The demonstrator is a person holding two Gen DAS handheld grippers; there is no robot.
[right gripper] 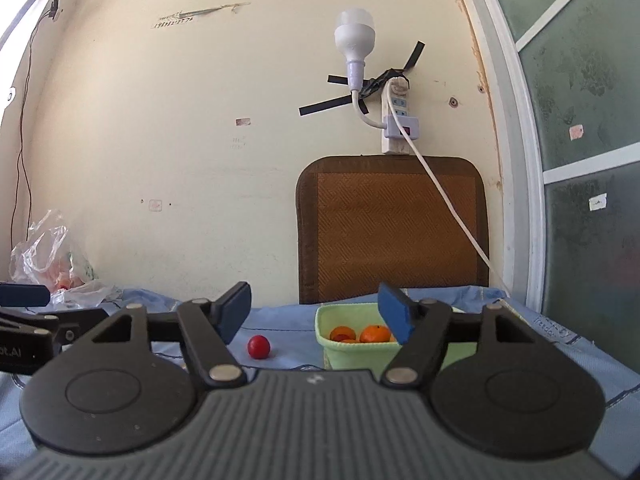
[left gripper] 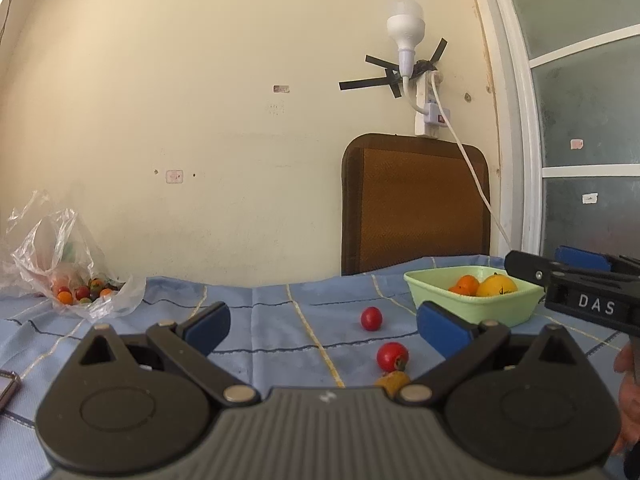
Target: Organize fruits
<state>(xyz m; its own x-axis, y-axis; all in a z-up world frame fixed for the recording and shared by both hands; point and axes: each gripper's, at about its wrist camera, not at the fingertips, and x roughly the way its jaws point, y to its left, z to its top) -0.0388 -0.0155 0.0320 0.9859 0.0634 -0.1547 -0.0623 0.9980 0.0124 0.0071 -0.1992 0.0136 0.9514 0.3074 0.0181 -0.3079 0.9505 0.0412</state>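
Note:
A light green tray [left gripper: 480, 310] holds an orange fruit [left gripper: 466, 284] and a yellow fruit [left gripper: 496, 285] on the blue cloth. Two red fruits lie loose on the cloth, one farther [left gripper: 371, 318] and one nearer [left gripper: 392, 355], with a yellowish-brown fruit [left gripper: 392, 383] just before my left gripper's body. My left gripper [left gripper: 324, 326] is open and empty above the loose fruits. My right gripper [right gripper: 316, 316] is open and empty, close before the tray [right gripper: 344, 354]; its side shows at the right of the left wrist view [left gripper: 576, 284]. One red fruit [right gripper: 259, 347] lies left of the tray.
A clear plastic bag [left gripper: 72, 280] with several small red and orange fruits lies at the far left by the wall. A brown mat [left gripper: 416, 204] leans on the wall behind the table. A white cable [left gripper: 476, 184] hangs from a power strip. A phone corner [left gripper: 6, 388] is at the left edge.

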